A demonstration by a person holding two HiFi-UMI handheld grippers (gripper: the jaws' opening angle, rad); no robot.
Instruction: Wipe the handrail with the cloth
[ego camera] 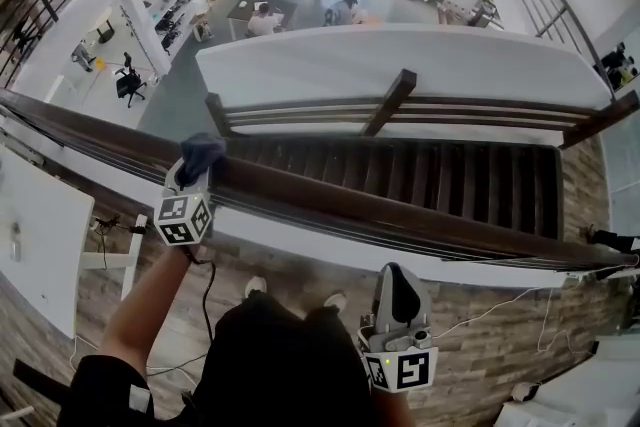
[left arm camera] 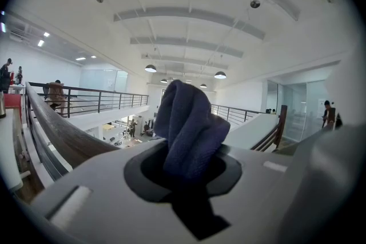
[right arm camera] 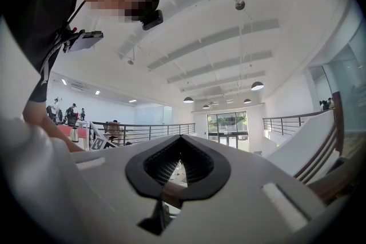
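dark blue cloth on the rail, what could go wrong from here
1. The dark blue cloth is pinched in the left gripper with most of it sticking out. If it slips, it could fall past the dark brown wooden handrail to the open floor below, where people sit.
2. The cloth is bunched, so it may meet the rail with only a small patch and miss parts.
3. The right gripper hangs shut and empty, off the rail, so nothing backs up the grip.
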